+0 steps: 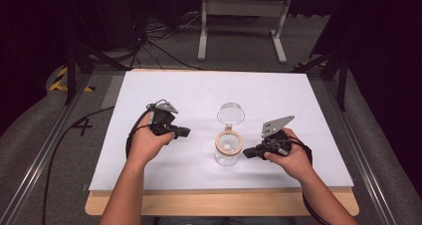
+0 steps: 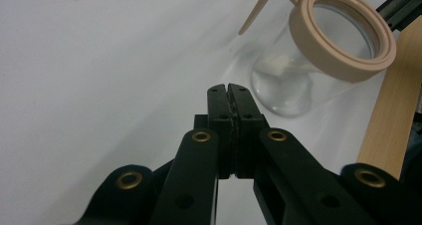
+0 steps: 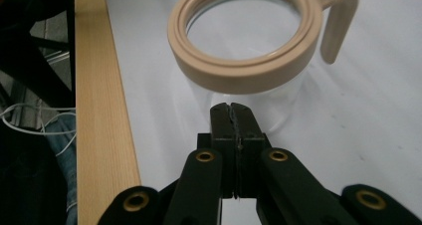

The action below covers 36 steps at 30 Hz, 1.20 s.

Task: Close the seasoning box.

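Note:
A clear glass jar [image 1: 228, 149] with a beige ring around its mouth stands upright near the middle of the white table top [image 1: 199, 90]. Its hinged lid [image 1: 231, 114] is swung open behind it. Something small and white lies at the jar's bottom. My left gripper [image 1: 185, 132] rests on the table left of the jar, jaws pressed together on nothing; the jar [image 2: 318, 60] stands ahead and to the right of the left gripper [image 2: 230, 89]. My right gripper [image 1: 247, 154] sits just right of the jar, also shut and empty, its tips [image 3: 232, 107] close to the jar [image 3: 246, 46].
The white top lies on a wooden board whose light edge [image 1: 219, 202] runs along the near side. Beyond the far edge are a grey floor, cables and a white table frame [image 1: 244, 16]. Dark stands flank the table.

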{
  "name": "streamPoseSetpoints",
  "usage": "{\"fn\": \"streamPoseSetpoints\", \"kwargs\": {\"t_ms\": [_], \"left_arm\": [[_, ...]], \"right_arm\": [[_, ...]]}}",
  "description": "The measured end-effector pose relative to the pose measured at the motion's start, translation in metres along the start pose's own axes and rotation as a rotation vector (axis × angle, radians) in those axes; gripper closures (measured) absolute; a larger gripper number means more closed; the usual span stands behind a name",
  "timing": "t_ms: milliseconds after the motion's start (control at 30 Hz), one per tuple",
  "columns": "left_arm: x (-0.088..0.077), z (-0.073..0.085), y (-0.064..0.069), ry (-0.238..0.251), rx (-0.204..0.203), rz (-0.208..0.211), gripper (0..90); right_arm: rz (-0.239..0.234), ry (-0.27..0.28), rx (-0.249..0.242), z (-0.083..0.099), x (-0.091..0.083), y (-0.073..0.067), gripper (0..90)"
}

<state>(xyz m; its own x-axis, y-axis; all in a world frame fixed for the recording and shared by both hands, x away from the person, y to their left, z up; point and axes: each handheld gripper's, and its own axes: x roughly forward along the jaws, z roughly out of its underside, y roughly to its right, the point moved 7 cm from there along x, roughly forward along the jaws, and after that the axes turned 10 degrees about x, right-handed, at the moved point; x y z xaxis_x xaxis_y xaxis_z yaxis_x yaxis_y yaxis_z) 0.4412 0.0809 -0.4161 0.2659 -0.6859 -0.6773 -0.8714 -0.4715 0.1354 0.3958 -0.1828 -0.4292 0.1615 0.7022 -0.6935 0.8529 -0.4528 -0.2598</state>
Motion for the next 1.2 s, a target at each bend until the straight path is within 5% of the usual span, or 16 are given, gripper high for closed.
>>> {"fn": "streamPoseSetpoints", "kwargs": {"t_ms": [233, 733, 1200], "left_arm": [[0.002, -0.008, 0.000, 0.020, 0.013, -0.016, 89.6], [0.011, -0.057, -0.003, 0.078, 0.074, -0.017, 89.6], [0.029, -0.094, -0.012, 0.182, 0.022, 0.003, 89.2]], "right_arm": [[0.012, 0.065, 0.019, -0.008, -0.009, -0.003, 90.0], [0.018, 0.152, 0.050, -0.025, -0.013, -0.007, 90.0], [0.032, 0.192, 0.046, -0.034, -0.012, -0.009, 90.0]]}}
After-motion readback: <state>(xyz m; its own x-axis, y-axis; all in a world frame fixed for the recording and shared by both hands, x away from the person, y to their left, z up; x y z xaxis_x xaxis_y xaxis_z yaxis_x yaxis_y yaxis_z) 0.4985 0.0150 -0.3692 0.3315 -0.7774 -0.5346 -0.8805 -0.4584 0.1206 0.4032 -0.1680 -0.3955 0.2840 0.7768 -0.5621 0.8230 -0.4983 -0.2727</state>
